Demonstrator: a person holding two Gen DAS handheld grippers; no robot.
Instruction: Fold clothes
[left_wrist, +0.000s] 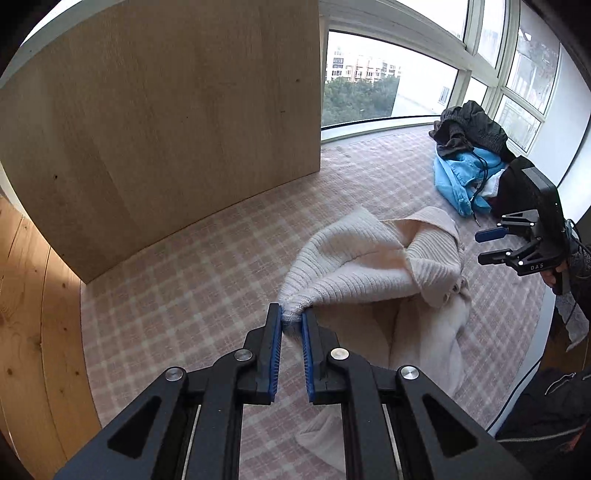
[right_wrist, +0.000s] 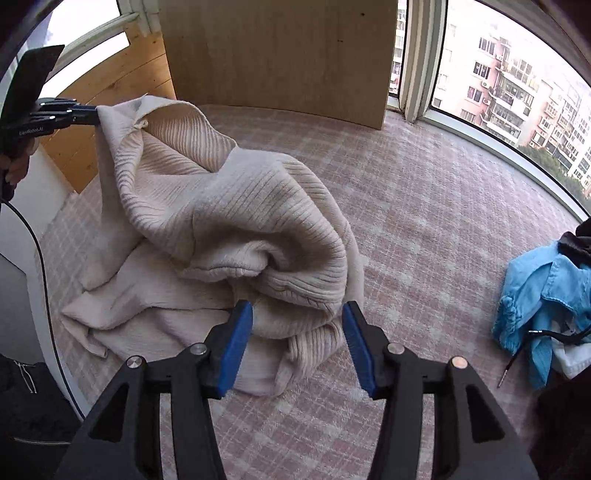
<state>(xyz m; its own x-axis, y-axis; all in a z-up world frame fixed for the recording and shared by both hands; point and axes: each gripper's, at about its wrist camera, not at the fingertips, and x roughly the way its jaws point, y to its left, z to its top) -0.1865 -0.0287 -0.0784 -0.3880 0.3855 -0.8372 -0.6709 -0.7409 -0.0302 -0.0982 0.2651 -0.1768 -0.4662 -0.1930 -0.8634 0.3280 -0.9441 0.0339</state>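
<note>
A cream ribbed knit sweater (left_wrist: 369, 266) lies crumpled on the pink checked surface (left_wrist: 184, 280). My left gripper (left_wrist: 293, 317) is shut on one edge of the sweater and holds that edge lifted. It shows at the upper left in the right wrist view (right_wrist: 92, 117), pinching the cloth. My right gripper (right_wrist: 297, 314) is open and empty, its blue pads just above the bunched lower part of the sweater (right_wrist: 236, 221). It also shows in the left wrist view (left_wrist: 491, 245), open, to the right of the sweater.
A pile of clothes, light blue (left_wrist: 461, 177) and black (left_wrist: 469, 125), lies at the far right near the windows (left_wrist: 388, 81); the blue garment also shows in the right wrist view (right_wrist: 539, 291). A tall wooden panel (left_wrist: 166, 129) stands behind. A cable (right_wrist: 40, 258) hangs at the left.
</note>
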